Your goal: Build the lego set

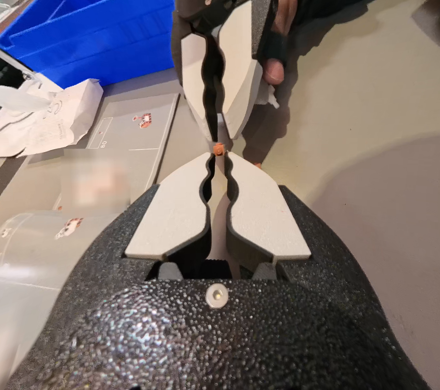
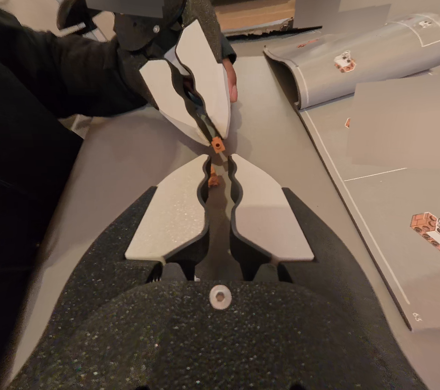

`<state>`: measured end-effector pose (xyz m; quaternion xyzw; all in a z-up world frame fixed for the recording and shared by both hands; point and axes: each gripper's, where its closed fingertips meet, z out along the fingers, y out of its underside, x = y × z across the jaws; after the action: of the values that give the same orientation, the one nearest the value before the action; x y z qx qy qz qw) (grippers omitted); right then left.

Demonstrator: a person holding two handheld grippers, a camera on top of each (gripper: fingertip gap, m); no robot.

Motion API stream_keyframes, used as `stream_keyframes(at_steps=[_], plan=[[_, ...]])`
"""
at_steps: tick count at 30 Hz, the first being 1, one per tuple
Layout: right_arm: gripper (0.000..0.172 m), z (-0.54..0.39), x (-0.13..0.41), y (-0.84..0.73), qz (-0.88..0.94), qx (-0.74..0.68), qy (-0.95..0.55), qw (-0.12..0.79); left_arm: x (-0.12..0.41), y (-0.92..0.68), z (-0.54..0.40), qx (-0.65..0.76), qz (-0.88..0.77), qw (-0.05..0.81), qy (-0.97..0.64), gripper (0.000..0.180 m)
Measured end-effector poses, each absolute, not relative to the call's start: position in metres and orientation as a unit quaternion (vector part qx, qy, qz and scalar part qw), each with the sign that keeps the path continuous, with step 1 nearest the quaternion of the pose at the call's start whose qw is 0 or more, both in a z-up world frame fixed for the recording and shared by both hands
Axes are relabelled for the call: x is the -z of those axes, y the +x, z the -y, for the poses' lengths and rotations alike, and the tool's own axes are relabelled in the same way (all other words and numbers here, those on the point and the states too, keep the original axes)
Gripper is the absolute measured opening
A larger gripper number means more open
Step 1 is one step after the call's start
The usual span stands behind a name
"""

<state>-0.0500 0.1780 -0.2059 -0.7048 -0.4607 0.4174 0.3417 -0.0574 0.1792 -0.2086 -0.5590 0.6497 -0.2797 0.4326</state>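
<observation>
Between the two pairs of fingertips, poised tip to tip above the pale worktop [image 1: 357, 116]: a tiny orange brick [image 1: 218, 149], a small round hole on its near face. Pinched at the very end of the left gripper [image 1: 217, 155], pads pressing on its two sides. Facing it, just beyond the brick, the right gripper [image 2: 219, 157], fingers [image 2: 181, 207] slightly parted, nothing seen clamped between them. Brick alone so far, with no other piece joined to it. Below the right fingers, glimpsed through their gap, a small brown piece [image 2: 212, 179], too blurred to identify. Behind the right gripper, a hand [image 1: 283, 9] in a dark sleeve.

To the left of the left fingers: grey printed sheets [image 1: 133, 126] with small pictures of brick models, crumpled white paper [image 1: 47, 116], and beyond them blue bins [image 1: 95, 28]. To the right of the right fingers: more of the grey sheets, one page curled into a roll [image 2: 357, 64]; farther off, a torn cardboard box [image 2: 250, 9]. Nothing between the two sets of fingertips apart from the brick itself.
</observation>
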Motion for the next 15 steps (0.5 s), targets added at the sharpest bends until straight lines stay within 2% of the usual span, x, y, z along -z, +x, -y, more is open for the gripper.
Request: stream_keyframes(at_steps=[4, 15], plan=[[0.012, -0.185, 0.201, -0.046, 0.428, -0.447, -0.711, 0.334, 0.202, -0.064, -0.189, 0.299, -0.622, 0.434, -0.579, 0.007], [0.013, -0.175, 0.211, -0.054, 0.492, -0.379, -0.7, 0.353, 0.213, -0.059, -0.177, 0.267, -0.664, 0.409, -0.567, 0.007]])
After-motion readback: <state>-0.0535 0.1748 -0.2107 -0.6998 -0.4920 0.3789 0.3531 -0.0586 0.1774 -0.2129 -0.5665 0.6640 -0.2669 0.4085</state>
